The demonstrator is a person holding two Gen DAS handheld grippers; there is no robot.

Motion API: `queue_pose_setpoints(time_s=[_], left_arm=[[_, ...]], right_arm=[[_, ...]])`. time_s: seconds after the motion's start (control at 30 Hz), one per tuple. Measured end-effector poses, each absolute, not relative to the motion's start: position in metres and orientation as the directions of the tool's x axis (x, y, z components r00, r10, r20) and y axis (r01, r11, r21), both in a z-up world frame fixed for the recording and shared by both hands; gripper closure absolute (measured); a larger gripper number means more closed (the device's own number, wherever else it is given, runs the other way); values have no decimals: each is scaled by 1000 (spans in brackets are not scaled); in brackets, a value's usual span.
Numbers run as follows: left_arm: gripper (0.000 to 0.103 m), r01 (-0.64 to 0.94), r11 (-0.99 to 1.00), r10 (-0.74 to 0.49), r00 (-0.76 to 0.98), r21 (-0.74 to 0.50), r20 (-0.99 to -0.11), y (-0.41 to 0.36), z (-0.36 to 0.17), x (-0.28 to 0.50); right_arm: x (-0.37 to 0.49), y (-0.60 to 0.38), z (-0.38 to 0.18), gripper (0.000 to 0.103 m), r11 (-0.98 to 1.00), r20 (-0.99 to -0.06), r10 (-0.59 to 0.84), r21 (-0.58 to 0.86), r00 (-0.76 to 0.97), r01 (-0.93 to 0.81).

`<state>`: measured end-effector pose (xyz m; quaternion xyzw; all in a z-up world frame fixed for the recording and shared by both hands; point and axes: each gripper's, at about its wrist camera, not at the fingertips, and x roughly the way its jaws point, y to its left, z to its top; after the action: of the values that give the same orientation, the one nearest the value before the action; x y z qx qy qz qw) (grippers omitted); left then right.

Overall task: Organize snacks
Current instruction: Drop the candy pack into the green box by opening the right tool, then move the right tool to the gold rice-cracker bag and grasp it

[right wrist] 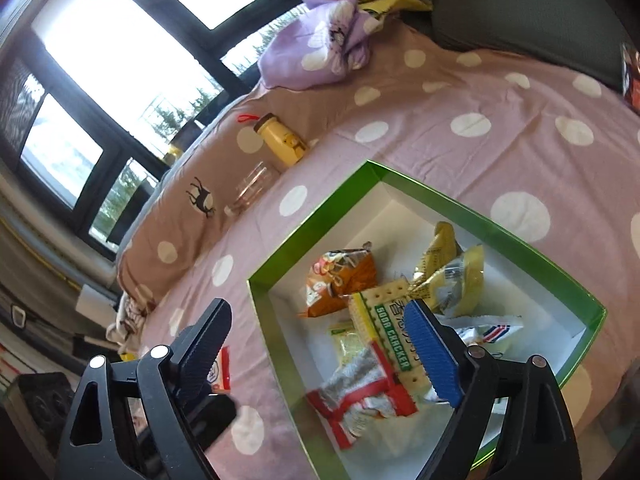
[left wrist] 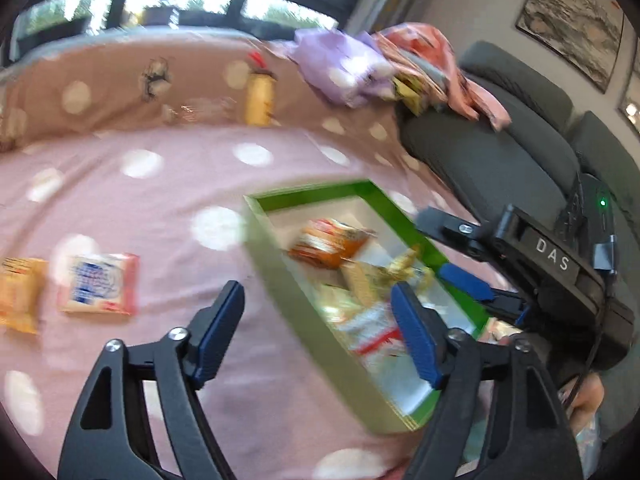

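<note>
Both grippers' jaws stand released and empty: left gripper [left wrist: 316, 334] and right gripper [right wrist: 324, 346] straddle the green box's [right wrist: 520, 236] near wall, snack packets [right wrist: 384, 340] inside.

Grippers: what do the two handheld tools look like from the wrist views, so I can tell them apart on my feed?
The left gripper and the right gripper share one build: black linkage arms with silver pivot screws and ribbed finger pads, blue on one finger at least. In the left wrist view, the right gripper's black body carries a white "DAS" label, a green indicator light and a black cable.
</note>
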<state>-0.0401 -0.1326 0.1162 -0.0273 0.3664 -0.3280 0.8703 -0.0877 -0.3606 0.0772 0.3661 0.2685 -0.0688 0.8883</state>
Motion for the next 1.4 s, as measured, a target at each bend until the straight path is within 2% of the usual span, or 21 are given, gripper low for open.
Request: queue_pose_setpoints(time_s=[0.07, 0.17, 0.27, 0.4, 0.57, 0.77, 0.87, 1.0, 1.1, 1.23, 1.3, 1.33, 1.37, 1.4], left_arm=[[16, 502, 833, -522, 578, -231, -627, -107, 123, -37], [12, 393, 899, -424, 666, -195, -614, -55, 125, -30], [12, 239, 942, -336, 716, -237, -612, 1, 112, -17], [12, 95, 964, -239, 716, -248, -656, 48, 99, 2], [12, -26, 951, -196, 720, -308, -666, 99, 90, 17], [12, -96, 928, -219, 643, -361, -734, 123, 60, 44], [12, -100, 919, -245, 615, -382, -749, 127, 50, 54], [13, -136, 935, -187, 597, -328, -780, 131, 36, 67], [13, -125, 926, -228, 566, -356, -792, 133, 25, 76], [21, -97, 934, -238, 550, -344, -801, 126, 17, 83], [23, -69, 946, -224, 566, -316, -793, 120, 16, 85], [32, -64, 945, -229, 571, -321, -788, 119, 16, 85], [44, -49, 941, -250, 571, -336, -782, 117, 16, 85], [52, -13, 928, -301, 566, -373, -768, 114, 16, 85]], right_arm=[[-84, -350, 83, 13, 745, -510, 77, 601, 857, 291], [-78, -331, 89, 13, 776, -491, 98, 582, 865, 242], [-69, -304, 91, 12, 805, -484, 139, 563, 864, 186], [-51, -263, 87, 12, 852, -515, 182, 508, 837, 127], [-19, -209, 78, 12, 878, -591, 273, 476, 759, 55], [50, -130, 58, 12, 825, -635, 516, 549, 574, -135], [89, -96, 45, 12, 827, -691, 535, 547, 487, -133], [125, -63, 39, 12, 810, -702, 574, 561, 421, -170], [148, -45, 23, 12, 804, -724, 584, 577, 368, -141], [158, -25, -6, 13, 801, -753, 596, 583, 280, -136], [158, -21, -3, 13, 804, -742, 592, 572, 315, -164], [158, -19, -2, 14, 806, -743, 590, 566, 317, -175], [158, -18, -3, 19, 811, -748, 583, 557, 316, -178], [157, -18, -3, 24, 816, -750, 576, 549, 324, -179]])
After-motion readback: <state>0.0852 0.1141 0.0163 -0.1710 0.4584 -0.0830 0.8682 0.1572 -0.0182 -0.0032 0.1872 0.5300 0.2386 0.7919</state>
